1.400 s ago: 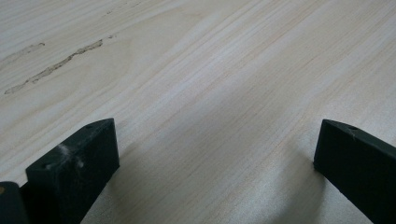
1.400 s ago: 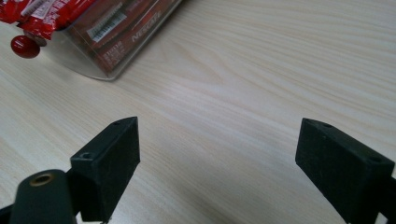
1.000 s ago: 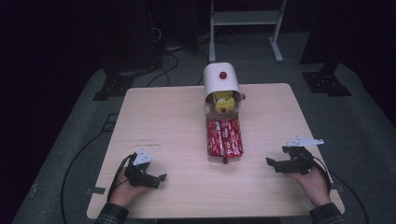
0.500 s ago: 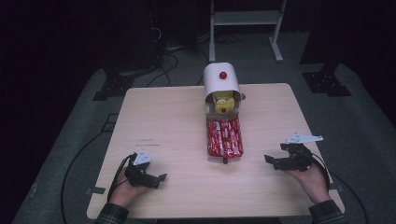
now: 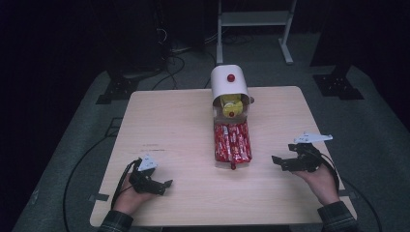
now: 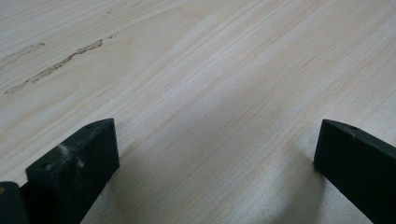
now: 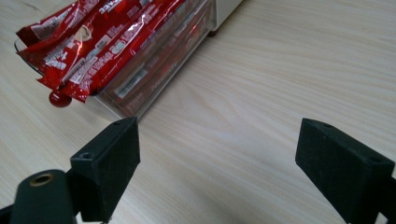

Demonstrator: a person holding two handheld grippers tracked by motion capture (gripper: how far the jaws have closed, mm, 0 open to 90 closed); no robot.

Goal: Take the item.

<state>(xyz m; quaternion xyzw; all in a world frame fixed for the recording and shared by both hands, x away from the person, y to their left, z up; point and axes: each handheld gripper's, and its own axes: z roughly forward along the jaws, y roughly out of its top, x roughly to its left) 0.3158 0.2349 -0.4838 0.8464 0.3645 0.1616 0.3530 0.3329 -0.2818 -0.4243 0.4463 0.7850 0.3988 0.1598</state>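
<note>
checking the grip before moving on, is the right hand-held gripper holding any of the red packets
No: the right hand-held gripper stands open over bare table, with the red packets lying apart in the clear drawer.

Snack packets (image 5: 232, 141) lie in the pulled-out drawer (image 5: 231, 163) before the cabinet (image 5: 229, 83).

Wooden table (image 5: 174, 125) under snack-drawer unit (image 5: 231, 116)

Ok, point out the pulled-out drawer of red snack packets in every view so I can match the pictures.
High view: the clear drawer of red snack packets lies mid-table, pulled toward the person from the white cabinet.
Left gripper view: not in it; bare wooden table between the jaws.
Right gripper view: upper left, beyond the left jaw.
Shared landmark: the drawer's red knob.
</note>
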